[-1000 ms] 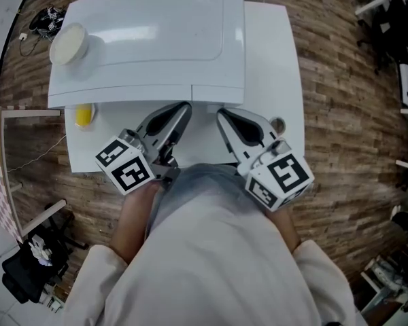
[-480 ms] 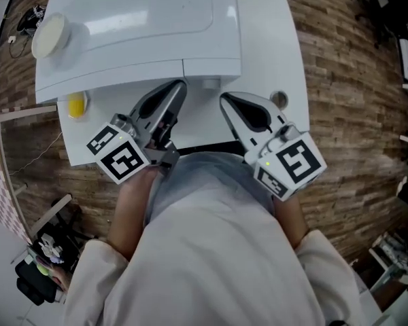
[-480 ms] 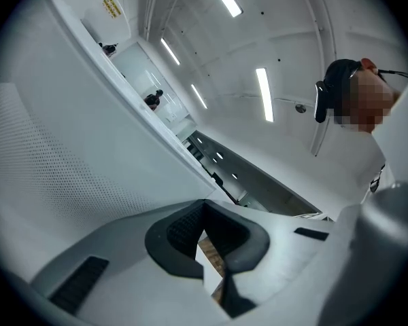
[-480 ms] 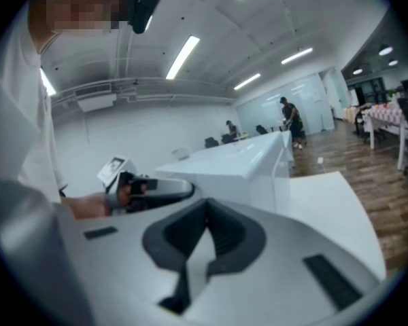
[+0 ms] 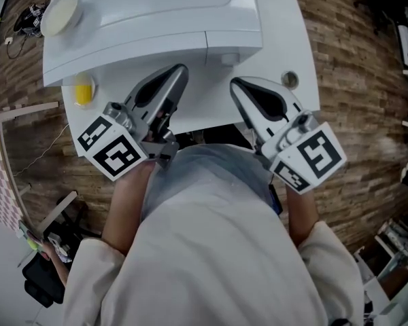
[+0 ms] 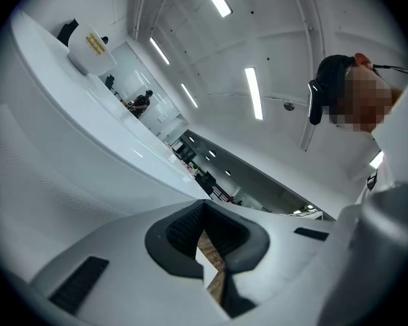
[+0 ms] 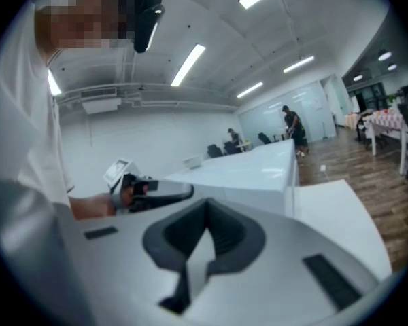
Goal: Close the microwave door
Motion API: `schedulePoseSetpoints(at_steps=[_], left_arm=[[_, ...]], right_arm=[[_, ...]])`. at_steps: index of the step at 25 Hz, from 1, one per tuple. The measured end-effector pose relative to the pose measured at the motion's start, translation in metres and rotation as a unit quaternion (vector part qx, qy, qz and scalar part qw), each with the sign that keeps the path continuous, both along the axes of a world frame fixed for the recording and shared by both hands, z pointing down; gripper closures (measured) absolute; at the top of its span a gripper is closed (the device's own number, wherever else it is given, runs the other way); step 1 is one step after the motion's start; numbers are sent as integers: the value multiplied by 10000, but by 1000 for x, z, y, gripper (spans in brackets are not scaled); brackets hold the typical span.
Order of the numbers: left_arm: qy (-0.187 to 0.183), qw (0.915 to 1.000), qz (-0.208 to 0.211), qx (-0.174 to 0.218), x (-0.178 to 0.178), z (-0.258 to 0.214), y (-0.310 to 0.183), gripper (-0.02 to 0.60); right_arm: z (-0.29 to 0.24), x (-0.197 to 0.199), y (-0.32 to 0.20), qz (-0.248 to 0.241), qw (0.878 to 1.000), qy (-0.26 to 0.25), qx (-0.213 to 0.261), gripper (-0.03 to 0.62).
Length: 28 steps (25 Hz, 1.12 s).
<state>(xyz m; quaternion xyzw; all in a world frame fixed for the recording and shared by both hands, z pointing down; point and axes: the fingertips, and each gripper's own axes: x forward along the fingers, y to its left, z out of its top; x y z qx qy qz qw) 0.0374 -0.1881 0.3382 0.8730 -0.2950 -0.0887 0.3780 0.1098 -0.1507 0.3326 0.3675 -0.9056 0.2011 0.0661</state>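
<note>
The white microwave (image 5: 149,19) stands on a white table (image 5: 292,39), seen from above. Its front edge looks flush, and I see no door standing out from it. My left gripper (image 5: 179,70) points at the microwave's front, left of middle, jaws shut and holding nothing. To the right, my right gripper (image 5: 235,83) is level with it, also shut and holding nothing. Both are close to my body, a short way from the front face. In the right gripper view the microwave (image 7: 258,172) is a white box ahead, with the left gripper (image 7: 156,194) beside it. The left gripper (image 6: 205,212) looks up along the casing (image 6: 68,134).
A cream round bowl (image 5: 60,12) sits on the microwave's top at the far left. A small yellow object (image 5: 83,92) lies on the table left of the left gripper. A round hole (image 5: 290,80) is in the table's right side. Wooden floor surrounds the table.
Both grippers have drawn back toward my body and spread slightly apart. My head has shifted, so the microwave sits higher in the view. Both stayed shut.
</note>
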Motion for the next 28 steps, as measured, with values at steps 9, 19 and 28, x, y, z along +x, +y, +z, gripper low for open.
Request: schedulePoseSetpoints(at_steps=[9,19,28], left_arm=[[-4,9997,106,207,-27,-19,21,568],[20,9996,125,269,-46,-19,58,568],[97,9994,204,249,-76,-14,92,568]], right_arm=[[-17,-29,22,31,9999,116,111,571],[-20,-32,55,496,9985,187,113,571],[-22,-58,88,645,9979,63,84,571]])
